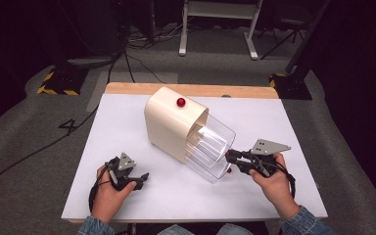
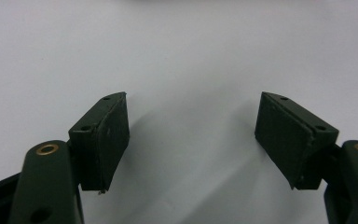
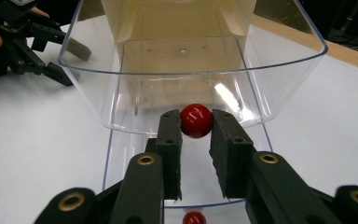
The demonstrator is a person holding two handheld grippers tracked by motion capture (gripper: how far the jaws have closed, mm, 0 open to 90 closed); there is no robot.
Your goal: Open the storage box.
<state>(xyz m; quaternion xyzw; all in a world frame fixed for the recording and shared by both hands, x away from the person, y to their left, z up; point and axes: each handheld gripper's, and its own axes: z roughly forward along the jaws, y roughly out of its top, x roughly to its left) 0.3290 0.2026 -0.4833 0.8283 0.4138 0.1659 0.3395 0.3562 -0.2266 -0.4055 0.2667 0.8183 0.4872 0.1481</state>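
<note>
A red knob (image 3: 196, 120) is seen clamped between the pads of the right gripper (image 3: 196, 128) in the right gripper view; both pads press on its sides, with the jaws drawn close and only the knob's width between them. The knob is attached to the front of a clear plastic lid (image 3: 193, 70), a curved transparent shell that stands partly slid out from a cream bread box (image 1: 174, 122). In the high view the right gripper (image 1: 229, 157) is located at the lower front edge of the clear lid (image 1: 215, 147), held by the person's right hand (image 1: 271, 181) at the right of the table. A small red reflection of the knob is noted on the plastic beneath the jaws.

A second red knob (image 1: 181, 102) is observed on top of the cream box, well apart from both grippers.

The left gripper (image 2: 191, 135) is found with its jaws spread wide; nothing lies between the pads, and only bare white table top (image 2: 182, 56) is seen past them. In the high view the left gripper (image 1: 139, 178) is held low over the white table (image 1: 127, 127) by the left hand (image 1: 108, 193), near the front left, apart from the box.

The box stands near the middle of the table, angled toward the right hand.
</note>
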